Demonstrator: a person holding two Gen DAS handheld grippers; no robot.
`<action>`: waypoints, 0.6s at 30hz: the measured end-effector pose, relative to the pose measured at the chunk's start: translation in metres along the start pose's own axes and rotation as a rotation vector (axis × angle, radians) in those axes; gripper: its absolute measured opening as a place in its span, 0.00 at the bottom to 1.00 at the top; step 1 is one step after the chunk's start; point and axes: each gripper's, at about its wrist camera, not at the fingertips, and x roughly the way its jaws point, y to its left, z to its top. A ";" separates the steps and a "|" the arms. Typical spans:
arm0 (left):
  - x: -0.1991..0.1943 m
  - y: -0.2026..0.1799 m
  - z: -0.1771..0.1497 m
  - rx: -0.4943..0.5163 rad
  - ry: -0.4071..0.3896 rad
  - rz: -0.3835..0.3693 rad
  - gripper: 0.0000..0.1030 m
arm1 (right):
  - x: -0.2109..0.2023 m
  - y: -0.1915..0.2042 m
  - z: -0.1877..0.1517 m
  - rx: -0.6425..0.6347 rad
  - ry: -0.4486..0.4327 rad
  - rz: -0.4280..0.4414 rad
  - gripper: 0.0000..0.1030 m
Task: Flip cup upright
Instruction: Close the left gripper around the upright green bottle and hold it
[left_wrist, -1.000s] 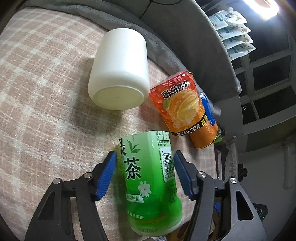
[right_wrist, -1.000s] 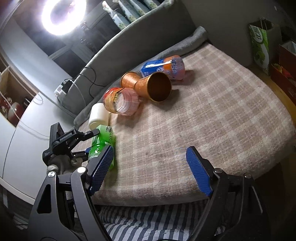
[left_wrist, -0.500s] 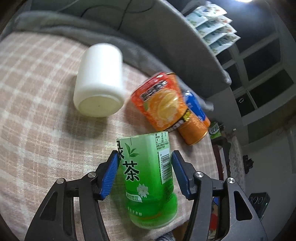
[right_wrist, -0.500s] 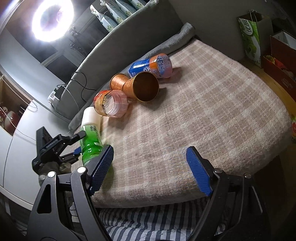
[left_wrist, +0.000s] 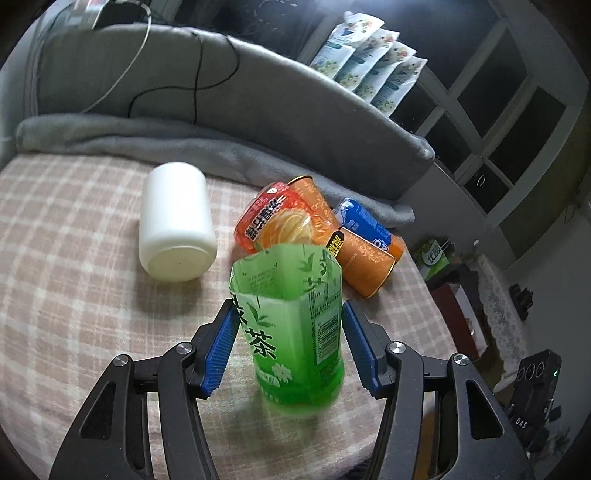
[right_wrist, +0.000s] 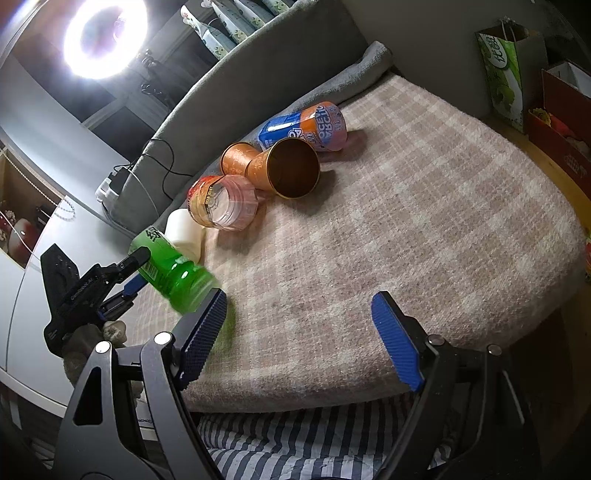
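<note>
My left gripper (left_wrist: 290, 345) is shut on a green tea-label cup (left_wrist: 291, 321), its open mouth up and away from me, its base blurred just above the checked blanket (left_wrist: 74, 295). In the right wrist view the green cup (right_wrist: 173, 269) is tilted in the left gripper (right_wrist: 125, 275), off the blanket. My right gripper (right_wrist: 295, 332) is open and empty over the blanket's near edge.
On their sides lie a white cup (left_wrist: 175, 225), an orange-label clear cup (left_wrist: 273, 221), a copper cup (left_wrist: 354, 251) and a blue-orange cup (left_wrist: 365, 229). A grey cushion (left_wrist: 221, 110) backs the blanket. A green bag (right_wrist: 506, 70) stands at right.
The left gripper closed on the green cup, lifted it and tipped it from lying toward upright. The right gripper has barely moved.
</note>
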 end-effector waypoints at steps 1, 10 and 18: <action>0.000 -0.002 0.000 0.010 -0.006 0.006 0.55 | 0.000 0.000 0.000 -0.002 0.000 0.001 0.81; -0.003 -0.018 -0.004 0.099 -0.041 0.047 0.54 | 0.001 0.003 -0.001 -0.012 -0.002 0.000 0.81; -0.004 -0.026 -0.007 0.149 -0.056 0.081 0.54 | 0.000 0.001 -0.001 -0.010 -0.002 -0.001 0.81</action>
